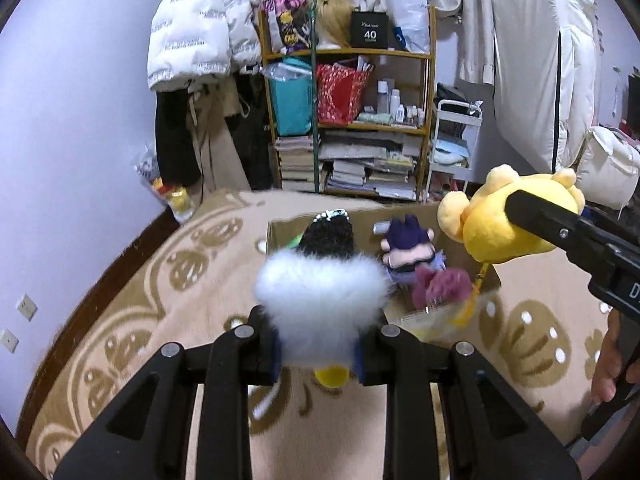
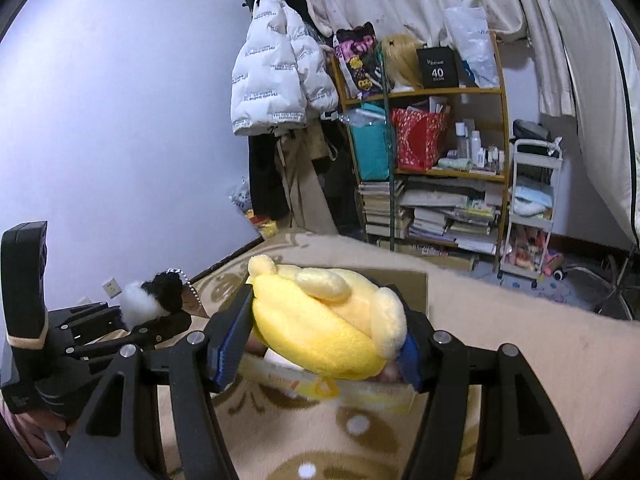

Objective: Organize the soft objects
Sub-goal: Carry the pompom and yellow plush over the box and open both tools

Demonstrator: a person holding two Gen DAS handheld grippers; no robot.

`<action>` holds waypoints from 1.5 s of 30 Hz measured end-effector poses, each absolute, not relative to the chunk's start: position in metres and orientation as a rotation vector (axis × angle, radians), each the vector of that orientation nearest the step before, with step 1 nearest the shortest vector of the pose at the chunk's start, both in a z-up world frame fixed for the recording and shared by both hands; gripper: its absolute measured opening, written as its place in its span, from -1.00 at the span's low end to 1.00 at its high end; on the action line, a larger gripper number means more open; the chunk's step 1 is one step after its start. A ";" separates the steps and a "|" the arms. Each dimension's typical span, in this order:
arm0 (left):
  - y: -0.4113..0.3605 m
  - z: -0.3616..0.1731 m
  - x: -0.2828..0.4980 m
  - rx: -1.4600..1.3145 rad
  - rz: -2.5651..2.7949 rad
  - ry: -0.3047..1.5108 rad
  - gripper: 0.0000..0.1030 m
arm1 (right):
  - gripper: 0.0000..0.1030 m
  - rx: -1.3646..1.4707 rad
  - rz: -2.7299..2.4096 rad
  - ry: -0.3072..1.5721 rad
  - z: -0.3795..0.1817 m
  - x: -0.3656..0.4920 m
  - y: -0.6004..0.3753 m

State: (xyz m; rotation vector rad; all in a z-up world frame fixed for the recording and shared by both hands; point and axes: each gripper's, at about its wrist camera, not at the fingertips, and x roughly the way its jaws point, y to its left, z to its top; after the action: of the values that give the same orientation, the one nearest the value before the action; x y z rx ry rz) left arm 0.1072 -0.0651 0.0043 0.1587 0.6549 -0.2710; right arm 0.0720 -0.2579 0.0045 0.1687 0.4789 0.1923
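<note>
Plush toys are up off the blanket [image 1: 132, 280] now: the left gripper [image 1: 318, 354] is clamped on a white-and-black fluffy toy [image 1: 320, 296], and the right gripper [image 2: 320, 344] pinches a yellow plush [image 2: 324, 320], both just above the cardboard box [image 1: 476, 268], which already holds 2 small dolls. To do it well, I'd carry each toy over the box opening w/o loosening, esp. the thin fluffy one. Lower 1 at a time so the grippers don't bump, then release.

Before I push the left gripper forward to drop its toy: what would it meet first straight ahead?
Probably the cardboard box on the blanket, where a purple-haired doll lies; depth is unclear.
</note>
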 end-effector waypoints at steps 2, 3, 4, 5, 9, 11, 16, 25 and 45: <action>-0.068 0.007 0.115 0.166 -0.269 0.640 -0.52 | 0.31 0.161 0.188 0.466 0.008 0.076 -0.258; -0.069 0.008 0.119 0.164 -0.268 0.637 -0.52 | 0.31 0.156 0.186 0.459 0.010 0.079 -0.259; -0.069 0.008 0.123 0.161 -0.266 0.635 -0.52 | 0.31 0.151 0.183 0.454 0.011 0.082 -0.261; -0.069 0.008 0.126 0.158 -0.266 0.636 -0.52 | 0.31 0.145 0.179 0.448 0.013 0.085 -0.262; -0.072 0.004 0.140 0.168 -0.263 0.645 -0.52 | 0.32 0.147 0.183 0.430 0.017 0.097 -0.267; -0.074 0.002 0.146 0.178 -0.262 0.650 -0.52 | 0.33 0.141 0.182 0.422 0.017 0.103 -0.269; -0.077 -0.008 0.156 0.172 -0.279 0.686 -0.50 | 0.36 0.150 0.203 0.427 0.006 0.114 -0.270; -0.091 -0.030 0.164 0.199 -0.315 0.737 -0.49 | 0.38 0.174 0.202 0.508 -0.026 0.132 -0.271; -0.087 -0.050 0.177 0.187 -0.279 0.823 0.09 | 0.53 0.262 0.200 0.634 -0.060 0.142 -0.283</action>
State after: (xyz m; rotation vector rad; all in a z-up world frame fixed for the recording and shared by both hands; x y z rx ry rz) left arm 0.1772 -0.0872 -0.0502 0.1874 0.8233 -0.2792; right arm 0.1415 -0.2831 -0.0597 0.2624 0.6336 0.1999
